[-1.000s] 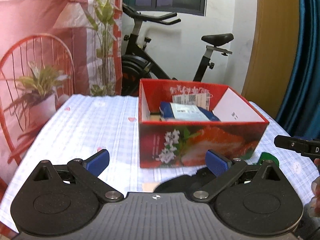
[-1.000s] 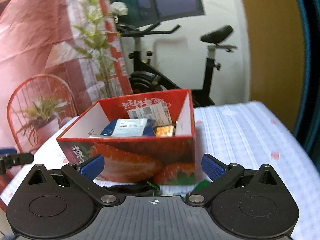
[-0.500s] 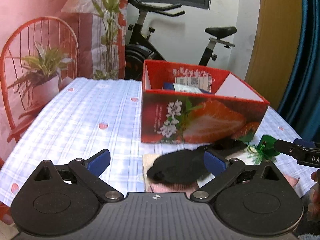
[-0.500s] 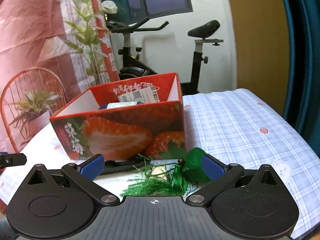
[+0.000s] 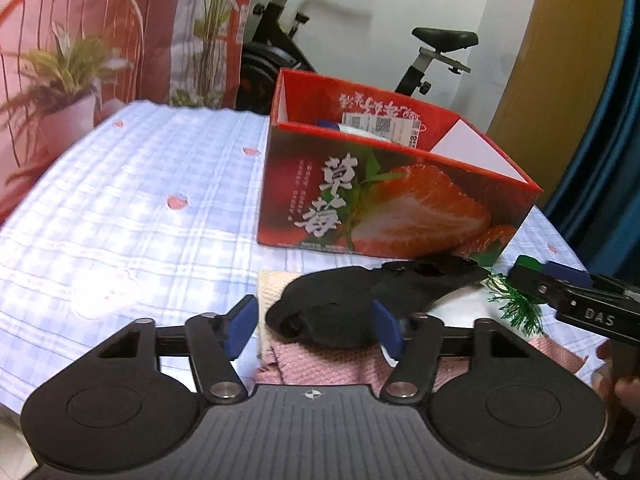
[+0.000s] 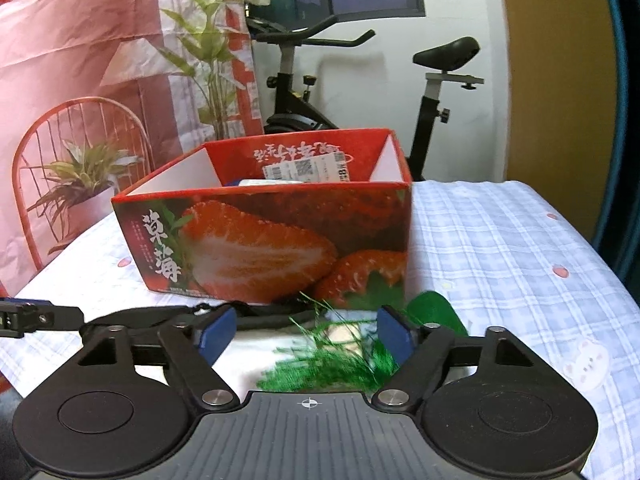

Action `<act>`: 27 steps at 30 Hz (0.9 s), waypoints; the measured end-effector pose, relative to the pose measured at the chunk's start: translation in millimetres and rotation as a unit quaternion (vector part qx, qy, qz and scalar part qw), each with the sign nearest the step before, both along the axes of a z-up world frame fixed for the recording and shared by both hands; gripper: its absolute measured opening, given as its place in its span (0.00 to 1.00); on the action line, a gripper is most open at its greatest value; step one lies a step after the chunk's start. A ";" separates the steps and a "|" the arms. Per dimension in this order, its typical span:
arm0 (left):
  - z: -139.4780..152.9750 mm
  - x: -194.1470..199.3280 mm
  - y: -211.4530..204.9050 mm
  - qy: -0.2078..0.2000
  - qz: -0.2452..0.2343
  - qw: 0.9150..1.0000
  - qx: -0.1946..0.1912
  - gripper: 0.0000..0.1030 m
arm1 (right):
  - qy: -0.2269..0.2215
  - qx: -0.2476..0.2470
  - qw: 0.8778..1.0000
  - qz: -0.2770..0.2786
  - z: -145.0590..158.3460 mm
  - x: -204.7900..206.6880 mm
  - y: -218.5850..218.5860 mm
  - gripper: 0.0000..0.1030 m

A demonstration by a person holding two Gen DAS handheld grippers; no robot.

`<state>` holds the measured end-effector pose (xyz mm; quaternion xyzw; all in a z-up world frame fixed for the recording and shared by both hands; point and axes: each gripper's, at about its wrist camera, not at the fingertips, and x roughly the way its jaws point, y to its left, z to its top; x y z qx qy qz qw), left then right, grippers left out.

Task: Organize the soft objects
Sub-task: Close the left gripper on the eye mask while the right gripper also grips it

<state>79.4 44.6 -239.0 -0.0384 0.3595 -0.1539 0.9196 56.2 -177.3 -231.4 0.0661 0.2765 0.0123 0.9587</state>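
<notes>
Checked tablecloth (image 5: 132,216): 1 strawberry box (image 5: 384,208); both grippers closing, around black cloth (image 5: 344,304), green tassel (image 6: 340,364).

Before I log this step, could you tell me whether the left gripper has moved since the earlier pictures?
Yes. The left gripper has come down toward the table: the strawberry box now sits higher in its view, and the black cloth lies between its closing jaws.

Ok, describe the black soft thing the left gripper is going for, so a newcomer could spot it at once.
Find the red strawberry box on the checked tablecloth. Just in front of its near wall a black fabric piece lies on a pink knitted cloth, between the closing jaws of the left gripper. It is the only black item; the green tassel lies to its right.
</notes>
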 end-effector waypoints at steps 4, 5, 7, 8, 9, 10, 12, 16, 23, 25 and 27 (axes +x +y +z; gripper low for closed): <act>-13.6 13.8 -0.9 0.027 0.008 1.000 -0.013 0.63 | 0.000 -0.001 1.000 0.021 -1.0 20.6 7.4 0.64; -15.9 16.6 -2.1 0.028 0.009 1.000 -0.012 0.62 | -0.001 -0.001 1.000 0.025 -1.3 26.1 9.2 0.62; -19.0 20.1 -5.8 0.020 0.009 1.000 0.001 0.57 | 0.001 0.000 1.000 0.030 -4.1 37.1 12.3 0.57; -20.4 21.3 -7.8 0.017 0.006 1.000 0.008 0.38 | 0.003 0.000 0.999 0.032 -5.9 41.7 13.1 0.53; -21.9 22.9 -9.8 0.016 0.004 1.000 0.017 0.27 | 0.006 0.002 0.999 0.035 -8.2 46.1 13.8 0.51; -22.9 24.4 -10.6 0.015 0.007 1.000 0.025 0.16 | 0.011 0.004 0.999 0.037 -10.9 51.0 14.2 0.47; -25.1 27.2 -7.3 0.014 0.011 1.000 0.020 0.12 | 0.017 0.007 0.999 0.043 -16.0 56.9 15.4 0.40; -27.7 31.0 -5.7 0.010 0.022 0.999 0.031 0.07 | 0.033 0.013 0.998 0.060 -27.0 62.1 18.5 0.26; -29.9 30.3 -8.5 0.002 0.020 0.998 0.052 0.08 | 0.030 0.021 0.997 0.071 -33.1 53.9 19.3 0.24; -29.1 29.3 -7.7 -0.001 0.020 0.998 0.053 0.08 | 0.027 0.021 0.997 0.073 -32.9 50.4 19.3 0.24; -27.0 28.5 -7.2 -0.005 0.020 0.998 0.051 0.07 | 0.023 0.021 0.997 0.074 -32.3 45.5 19.5 0.24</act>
